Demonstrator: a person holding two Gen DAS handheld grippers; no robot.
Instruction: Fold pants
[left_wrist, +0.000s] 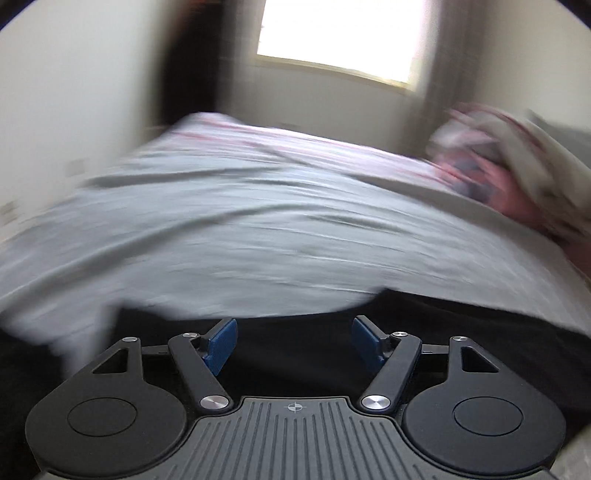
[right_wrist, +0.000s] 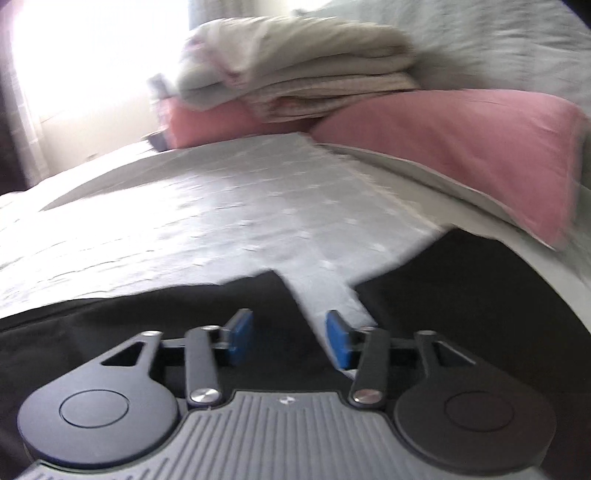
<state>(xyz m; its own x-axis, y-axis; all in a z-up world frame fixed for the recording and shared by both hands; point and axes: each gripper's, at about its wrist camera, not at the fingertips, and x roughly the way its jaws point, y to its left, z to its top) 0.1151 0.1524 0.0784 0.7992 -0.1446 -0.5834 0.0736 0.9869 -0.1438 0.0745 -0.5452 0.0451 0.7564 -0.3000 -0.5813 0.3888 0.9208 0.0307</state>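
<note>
Two grippers hover low over black pants (right_wrist: 155, 325) spread on a grey bed sheet (right_wrist: 221, 206). Left gripper (left_wrist: 294, 341): blue pads (left_wrist: 221, 343) spread apart, nothing between them, dark fabric directly beneath. Right gripper (right_wrist: 289, 339): jaws likewise parted and empty, above the gap between the two legs; pink pillows (right_wrist: 461, 147) and folded blankets (right_wrist: 295, 77) lie beyond.

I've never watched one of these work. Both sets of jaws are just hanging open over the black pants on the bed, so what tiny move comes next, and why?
Probably lower the right gripper onto the near edge of the black pants and close. Both it and the left gripper are open and hold nothing, while the pants lie flat on the bed.
</note>
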